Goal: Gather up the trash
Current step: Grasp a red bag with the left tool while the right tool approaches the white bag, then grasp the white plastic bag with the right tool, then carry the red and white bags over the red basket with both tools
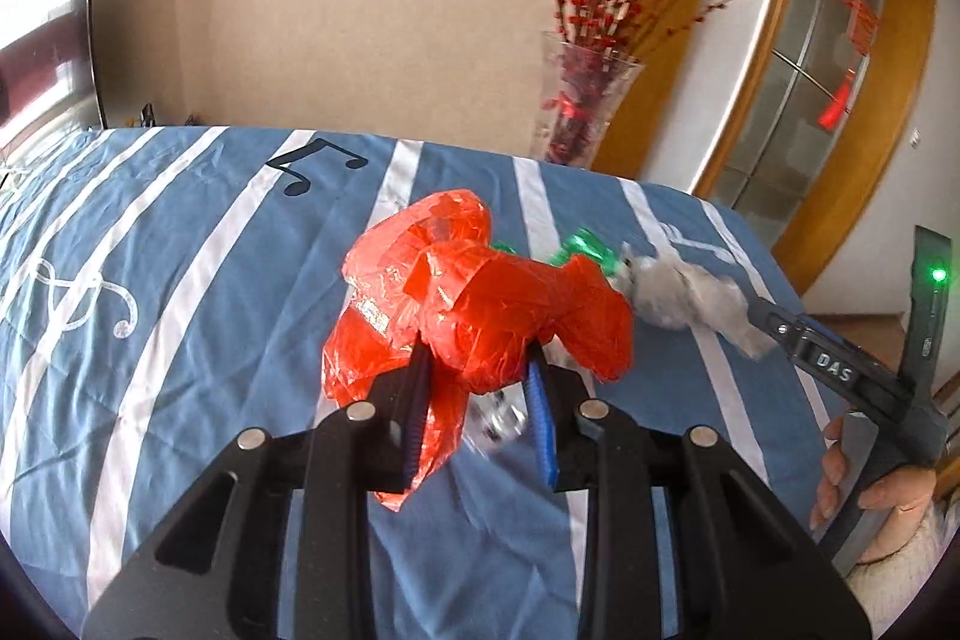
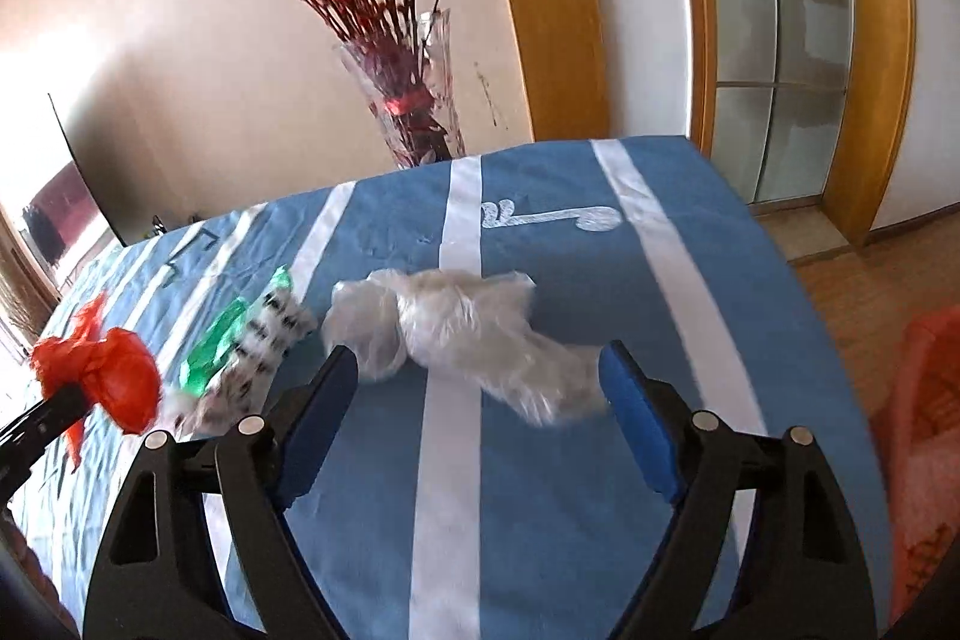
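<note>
My left gripper (image 1: 477, 358) is shut on a crumpled red plastic bag (image 1: 474, 304) and holds it above the blue striped cloth (image 1: 180, 340); the bag also shows at the left of the right wrist view (image 2: 111, 376). My right gripper (image 2: 480, 370) is open, its blue pads on either side of a crumpled white plastic bag (image 2: 456, 322) lying on the cloth (image 2: 600, 460). A green and black-and-white wrapper (image 2: 252, 340) lies between the two bags. In the left wrist view the white bag (image 1: 684, 298) and green wrapper (image 1: 585, 250) lie beyond the red bag.
A glass vase with red-berry branches (image 2: 414, 100) stands behind the table's far edge, also seen in the left wrist view (image 1: 576, 106). A TV screen (image 1: 54, 40) is at the left. A wooden-framed glass door (image 2: 780, 40) and wooden floor (image 2: 852, 292) are at the right.
</note>
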Available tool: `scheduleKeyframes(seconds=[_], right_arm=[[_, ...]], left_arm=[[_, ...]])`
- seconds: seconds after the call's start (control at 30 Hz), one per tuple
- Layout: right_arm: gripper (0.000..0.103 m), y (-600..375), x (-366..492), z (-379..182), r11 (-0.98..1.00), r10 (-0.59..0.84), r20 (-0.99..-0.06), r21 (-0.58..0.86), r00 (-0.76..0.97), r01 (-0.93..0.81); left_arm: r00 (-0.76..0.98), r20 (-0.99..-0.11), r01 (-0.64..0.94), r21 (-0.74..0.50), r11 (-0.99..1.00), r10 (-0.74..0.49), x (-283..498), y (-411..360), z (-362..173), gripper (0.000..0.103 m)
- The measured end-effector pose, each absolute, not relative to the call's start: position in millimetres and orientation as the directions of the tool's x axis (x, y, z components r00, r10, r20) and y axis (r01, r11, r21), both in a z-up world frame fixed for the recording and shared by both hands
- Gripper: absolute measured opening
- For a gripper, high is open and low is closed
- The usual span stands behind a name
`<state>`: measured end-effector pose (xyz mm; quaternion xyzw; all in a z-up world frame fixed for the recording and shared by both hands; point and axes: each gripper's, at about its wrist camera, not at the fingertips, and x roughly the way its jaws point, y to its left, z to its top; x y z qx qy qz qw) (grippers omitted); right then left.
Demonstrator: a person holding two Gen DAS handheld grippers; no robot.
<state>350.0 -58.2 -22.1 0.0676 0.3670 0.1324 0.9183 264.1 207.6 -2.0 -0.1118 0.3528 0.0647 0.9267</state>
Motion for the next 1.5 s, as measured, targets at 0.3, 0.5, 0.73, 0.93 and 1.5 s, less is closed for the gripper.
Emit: scheduleKeyframes(seconds=[0.3, 0.5, 0.73, 0.93, 1.5], right_arm=[[0.036, -52, 378, -50, 0.958, 0.287, -0.743, 0.229, 0.605, -0.173], [0.02, -63, 357, -45, 0.956, 0.293, -0.748, 0.234, 0.596, -0.176], [0.02, -95, 313, -26, 0.962, 0.273, -0.731, 0.226, 0.625, -0.155], [0.02, -129, 273, -2, 0.968, 0.243, -0.695, 0.214, 0.676, -0.128], [0.02, -215, 188, 45, 0.973, 0.152, -0.587, 0.231, 0.795, -0.016]], left_arm=[[0.712, -0.701, -0.229, -0.164, 0.96, 0.051, 289, 218, -19, 0.03], [0.702, -0.711, -0.228, -0.176, 0.958, 0.037, 288, 212, -23, 0.03], [0.714, -0.7, -0.201, -0.176, 0.963, 0.021, 273, 194, -11, 0.03], [0.735, -0.678, -0.146, -0.173, 0.974, -0.01, 254, 164, 6, 0.03], [0.742, -0.648, 0.062, -0.185, 0.981, -0.169, 230, 48, 34, 0.031]])
